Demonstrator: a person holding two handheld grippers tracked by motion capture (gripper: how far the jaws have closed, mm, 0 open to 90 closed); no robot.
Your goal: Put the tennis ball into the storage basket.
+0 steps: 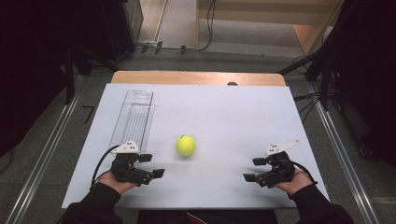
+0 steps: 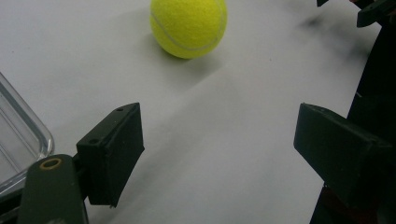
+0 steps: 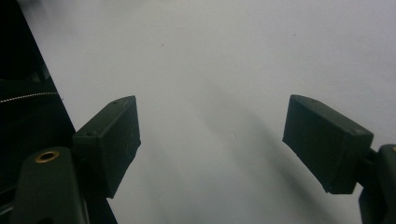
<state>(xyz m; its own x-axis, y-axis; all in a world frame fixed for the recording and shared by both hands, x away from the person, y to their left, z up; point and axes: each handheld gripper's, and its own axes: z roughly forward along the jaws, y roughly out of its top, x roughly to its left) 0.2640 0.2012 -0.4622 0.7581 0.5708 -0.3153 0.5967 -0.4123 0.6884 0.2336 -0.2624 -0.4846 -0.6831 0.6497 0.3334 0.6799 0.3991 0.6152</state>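
Observation:
A yellow-green tennis ball (image 1: 186, 145) (image 2: 188, 27) rests on the white table sheet (image 1: 224, 121), a little nearer than its middle. My left gripper (image 1: 152, 165) (image 2: 219, 135) lies at the front left, its jaws apart with only bare sheet between them; the ball sits a short way beyond and to the right of it. My right gripper (image 1: 252, 169) (image 3: 210, 140) rests at the front right, jaws spread wide over bare sheet and pointing toward the middle. Neither holds anything.
A long clear plastic tray (image 1: 133, 117) (image 2: 18, 135) lies lengthwise on the left, its near end just behind my left gripper. A wooden table edge (image 1: 196, 77) shows past the sheet. Dark floor, metal rails and cables surround the table.

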